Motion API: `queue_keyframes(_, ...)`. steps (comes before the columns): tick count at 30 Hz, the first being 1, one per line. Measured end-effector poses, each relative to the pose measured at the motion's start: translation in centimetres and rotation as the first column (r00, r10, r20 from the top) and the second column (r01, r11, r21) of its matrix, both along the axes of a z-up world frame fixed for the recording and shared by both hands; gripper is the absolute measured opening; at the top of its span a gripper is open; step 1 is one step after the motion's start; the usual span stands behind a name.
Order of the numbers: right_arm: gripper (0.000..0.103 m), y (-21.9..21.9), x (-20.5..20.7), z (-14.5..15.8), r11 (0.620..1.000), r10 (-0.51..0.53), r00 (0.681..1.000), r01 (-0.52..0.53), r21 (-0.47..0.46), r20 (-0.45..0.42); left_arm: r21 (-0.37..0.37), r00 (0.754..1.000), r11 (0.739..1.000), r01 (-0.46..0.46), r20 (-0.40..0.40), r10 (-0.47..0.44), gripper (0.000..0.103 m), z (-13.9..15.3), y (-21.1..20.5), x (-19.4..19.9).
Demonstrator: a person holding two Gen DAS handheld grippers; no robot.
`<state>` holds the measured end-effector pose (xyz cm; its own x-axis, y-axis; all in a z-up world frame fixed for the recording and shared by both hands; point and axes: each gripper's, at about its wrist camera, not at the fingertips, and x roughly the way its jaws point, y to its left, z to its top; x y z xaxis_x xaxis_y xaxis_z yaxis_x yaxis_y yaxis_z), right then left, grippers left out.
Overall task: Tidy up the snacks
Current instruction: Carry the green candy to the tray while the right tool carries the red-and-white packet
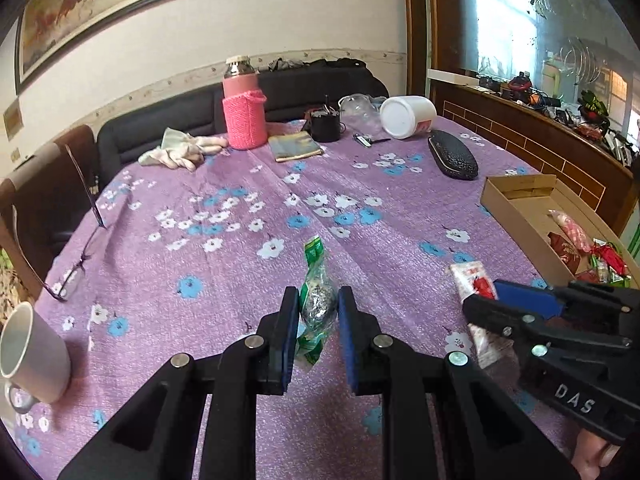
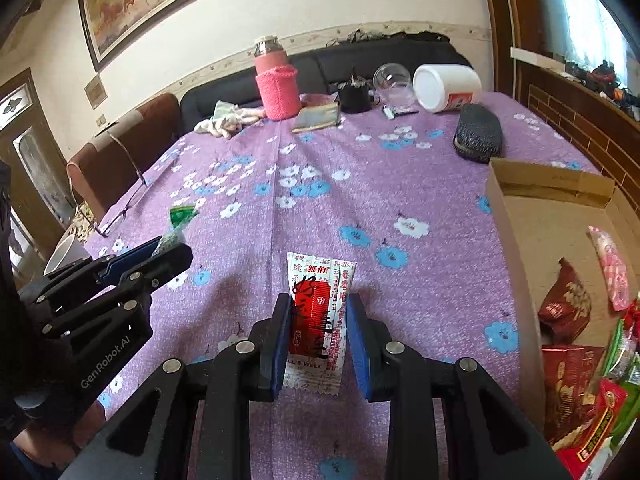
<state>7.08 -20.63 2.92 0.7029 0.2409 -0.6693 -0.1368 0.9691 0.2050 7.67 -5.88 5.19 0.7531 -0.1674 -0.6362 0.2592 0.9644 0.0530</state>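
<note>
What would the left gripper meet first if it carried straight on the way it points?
Probably bare purple tablecloth: the left gripper, clamped on the green snack packet, angles down toward open cloth; nothing nearer shows, though depth is unclear.

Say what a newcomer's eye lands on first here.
Each gripper holds a snack over the purple flowered tablecloth: the left gripper pinches a green packet, the right gripper a red-and-white packet. At the right edge sits a cardboard box of snacks.

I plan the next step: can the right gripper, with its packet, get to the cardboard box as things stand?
Probably yes. The right gripper grips the red-and-white packet, and the cardboard box lies open-topped just to its right, with only bare purple tablecloth between them.
</note>
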Motion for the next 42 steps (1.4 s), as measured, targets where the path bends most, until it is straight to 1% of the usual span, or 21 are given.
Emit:
queue_keyframes(2,0.029,-0.2,-0.2,0.3,1.0,-0.009,1.0,0.009,0.0,0.016,0.005,1.0,1.0,-0.005,0.016,0.005,0.019,0.2,0.0,-0.2)
queue_keyframes(9,0.029,-0.5,-0.2,0.5,1.0,-0.02,0.999,0.02,0.013,0.026,0.051,0.996,0.998,-0.023,0.084,0.019,0.019,0.6,-0.4,-1.0)
queue_keyframes(13,0.029,-0.6,-0.3,0.7,1.0,-0.026,0.999,0.026,0.017,0.034,0.085,0.992,0.996,-0.025,0.125,0.014,0.019,0.9,-0.8,-1.5)
queue_keyframes(17,0.029,-0.7,-0.4,0.7,0.999,-0.033,0.999,0.033,0.019,0.037,0.107,0.989,0.994,-0.023,0.149,0.007,0.019,1.1,-1.2,-1.9)
queue_keyframes(29,0.029,-0.9,-0.5,0.8,0.999,-0.047,0.998,0.046,0.021,0.041,0.132,0.983,0.991,-0.027,0.185,0.002,0.019,1.3,-1.6,-2.4)
queue_keyframes(42,0.029,-1.6,-0.6,1.1,0.997,-0.077,0.996,0.075,0.028,0.048,0.14,0.98,0.99,-0.029,0.2,0.0,0.019,1.6,-1.7,-2.6)
